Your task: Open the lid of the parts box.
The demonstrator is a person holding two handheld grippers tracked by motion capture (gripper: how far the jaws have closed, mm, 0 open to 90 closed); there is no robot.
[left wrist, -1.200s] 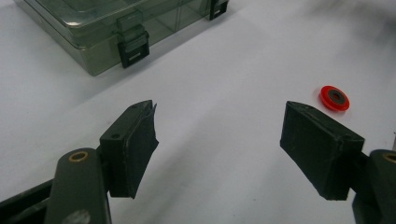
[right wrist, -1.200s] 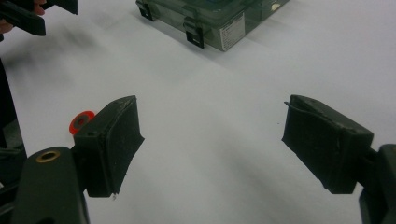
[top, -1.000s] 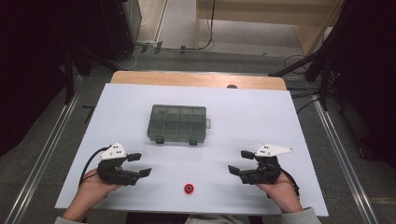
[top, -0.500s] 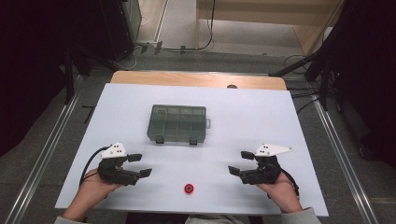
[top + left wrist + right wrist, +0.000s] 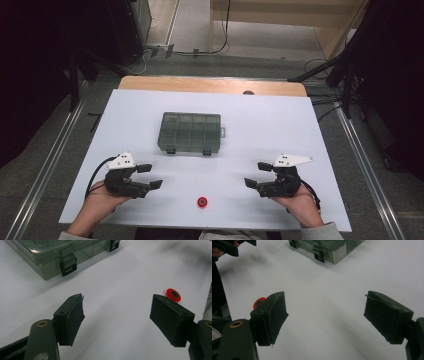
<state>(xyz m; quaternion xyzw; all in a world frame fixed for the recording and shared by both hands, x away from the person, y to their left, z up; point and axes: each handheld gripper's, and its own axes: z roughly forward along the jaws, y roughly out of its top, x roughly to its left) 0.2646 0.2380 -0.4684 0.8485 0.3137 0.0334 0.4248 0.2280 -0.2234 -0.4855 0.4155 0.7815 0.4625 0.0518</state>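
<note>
Compartment box [image 5: 190, 132] latched shut mid-table; red ring [image 5: 202, 202] near front edge, between left gripper [image 5: 152, 176] and right gripper [image 5: 254, 174], both spread, empty. Right gripper view: box's white label [image 5: 339, 253].

White bench [image 5: 280, 130], wooden strip along its far edge. A grey-green compartment box [image 5: 190, 132] sits shut at the middle; a small red ring [image 5: 202, 202] lies at the near edge.
</note>
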